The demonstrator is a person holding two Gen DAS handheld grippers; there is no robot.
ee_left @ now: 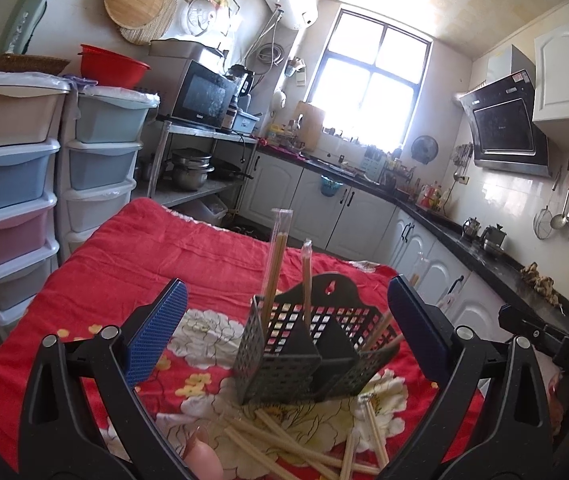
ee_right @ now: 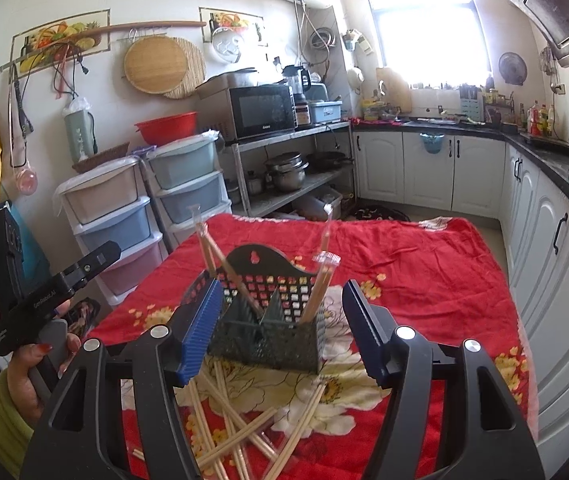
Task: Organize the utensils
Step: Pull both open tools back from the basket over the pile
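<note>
A dark perforated utensil holder [ee_left: 308, 352] with dividers stands on a red floral cloth [ee_left: 164, 272]. Several wrapped chopstick pairs [ee_left: 276, 264] stand in its compartments. Loose wrapped chopsticks [ee_left: 296, 444] lie on the cloth in front of it. My left gripper [ee_left: 284, 328] is open and empty, its blue pads on either side of the holder, held above the pile. In the right wrist view the holder [ee_right: 268, 336] stands between the open fingers of my right gripper [ee_right: 280, 328], which is empty. Loose chopsticks [ee_right: 236, 428] lie below it.
Plastic drawer towers [ee_left: 16, 184] stand left of the table. A metal rack with a microwave [ee_left: 204, 98] and pots is behind. White cabinets with a black counter [ee_left: 464, 236] run along the right. The other gripper's handle [ee_right: 44, 300] shows at the left of the right wrist view.
</note>
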